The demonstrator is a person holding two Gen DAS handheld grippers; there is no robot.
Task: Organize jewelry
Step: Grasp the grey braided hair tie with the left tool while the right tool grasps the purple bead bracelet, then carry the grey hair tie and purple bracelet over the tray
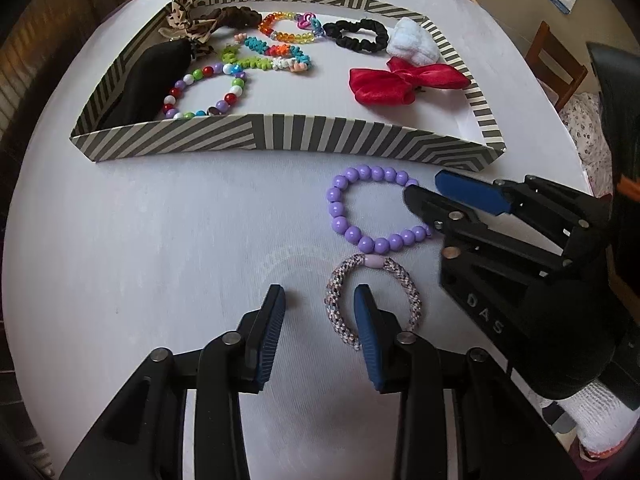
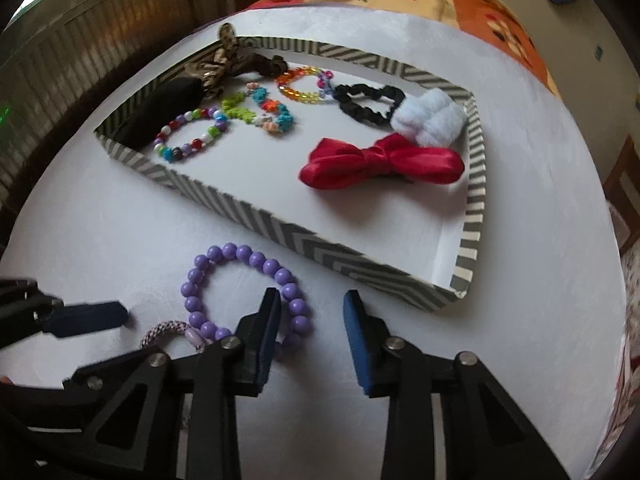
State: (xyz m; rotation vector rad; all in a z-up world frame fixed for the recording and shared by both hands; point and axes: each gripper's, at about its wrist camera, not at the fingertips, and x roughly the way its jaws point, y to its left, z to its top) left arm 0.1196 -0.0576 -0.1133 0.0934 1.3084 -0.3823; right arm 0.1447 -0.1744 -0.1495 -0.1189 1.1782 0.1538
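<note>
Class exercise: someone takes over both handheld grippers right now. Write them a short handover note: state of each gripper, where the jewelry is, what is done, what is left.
Left gripper: open, straddling the left side of the braided bracelet on the table, not yet pinching it.
Right gripper: open, straddling the right side of the purple bead bracelet, not gripping.
Both bracelets lie side by side on the white table, just outside the striped tray.
Done: the tray already holds several bracelets, scrunchies and a red bow.
Left: close on each bracelet, lift, and place them in the tray, probably in the bare area at its near right.
</note>
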